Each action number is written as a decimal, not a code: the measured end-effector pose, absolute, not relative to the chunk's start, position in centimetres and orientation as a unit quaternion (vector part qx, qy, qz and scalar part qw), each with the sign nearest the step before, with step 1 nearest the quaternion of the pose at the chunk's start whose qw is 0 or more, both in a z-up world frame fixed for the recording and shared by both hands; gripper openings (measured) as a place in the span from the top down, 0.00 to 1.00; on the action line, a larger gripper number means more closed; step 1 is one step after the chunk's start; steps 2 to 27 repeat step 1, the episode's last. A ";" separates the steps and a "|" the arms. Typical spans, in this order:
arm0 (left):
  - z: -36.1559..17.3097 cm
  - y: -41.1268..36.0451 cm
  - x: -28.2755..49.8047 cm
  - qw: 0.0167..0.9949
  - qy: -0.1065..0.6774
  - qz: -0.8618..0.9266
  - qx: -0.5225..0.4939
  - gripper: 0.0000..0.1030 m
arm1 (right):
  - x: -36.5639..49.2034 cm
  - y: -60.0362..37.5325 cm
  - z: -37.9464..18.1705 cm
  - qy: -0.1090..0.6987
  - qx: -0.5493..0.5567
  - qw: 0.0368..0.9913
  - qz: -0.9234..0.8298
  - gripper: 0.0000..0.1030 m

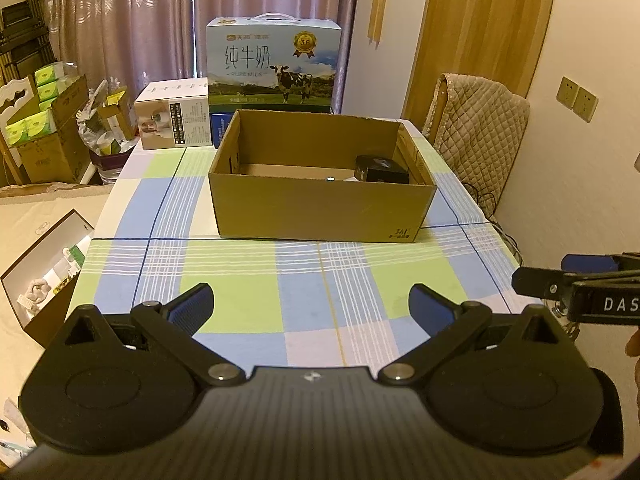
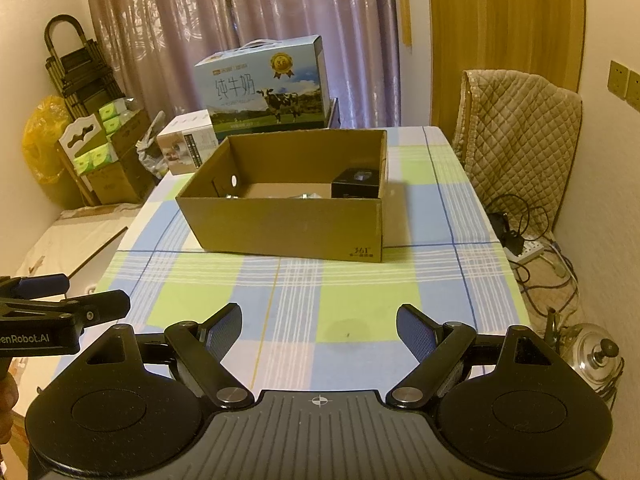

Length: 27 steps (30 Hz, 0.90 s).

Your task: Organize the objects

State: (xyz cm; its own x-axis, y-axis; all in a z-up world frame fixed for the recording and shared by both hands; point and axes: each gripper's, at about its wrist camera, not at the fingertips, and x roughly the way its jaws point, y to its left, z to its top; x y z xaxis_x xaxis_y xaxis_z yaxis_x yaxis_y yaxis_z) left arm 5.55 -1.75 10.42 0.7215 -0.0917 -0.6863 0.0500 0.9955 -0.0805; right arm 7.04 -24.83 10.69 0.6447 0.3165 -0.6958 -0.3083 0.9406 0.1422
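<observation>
An open cardboard box (image 1: 320,212) (image 2: 280,228) stands in the middle of the checked tablecloth. Inside it, by the right wall, lies a small black box (image 1: 380,170) (image 2: 356,186); small shiny bits show on the box floor in the right wrist view. My left gripper (image 1: 311,305) hovers over the near part of the table, open and empty. My right gripper (image 2: 319,330) hovers beside it, also open with nothing between its fingers. Each gripper's tip shows at the edge of the other's view, the right one (image 1: 560,280) and the left one (image 2: 64,300).
A blue milk carton (image 1: 274,64) (image 2: 264,84) and a white box (image 1: 174,118) (image 2: 186,146) stand at the table's far end. A quilt-covered chair (image 1: 476,136) (image 2: 520,132) stands on the right, with cables and a kettle (image 2: 596,354) on the floor. Cardboard boxes (image 1: 48,136) crowd the left.
</observation>
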 end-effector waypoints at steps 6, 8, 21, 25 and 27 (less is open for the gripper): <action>10.4 -1.7 5.5 0.927 0.371 -0.039 -0.028 0.01 | 7.0 -24.8 10.7 0.385 0.006 0.907 0.172 0.20; 10.4 -1.7 5.5 0.927 0.371 -0.039 -0.028 0.01 | 7.0 -24.8 10.7 0.385 0.006 0.907 0.172 0.20; 10.4 -1.7 5.5 0.927 0.371 -0.039 -0.028 0.01 | 7.0 -24.8 10.7 0.385 0.006 0.907 0.172 0.20; 10.4 -1.7 5.5 0.927 0.371 -0.039 -0.028 0.01 | 7.0 -24.8 10.7 0.385 0.006 0.907 0.172 0.20; 10.4 -1.7 5.5 0.927 0.371 -0.039 -0.028 0.01 | 7.0 -24.8 10.7 0.385 0.006 0.907 0.172 0.20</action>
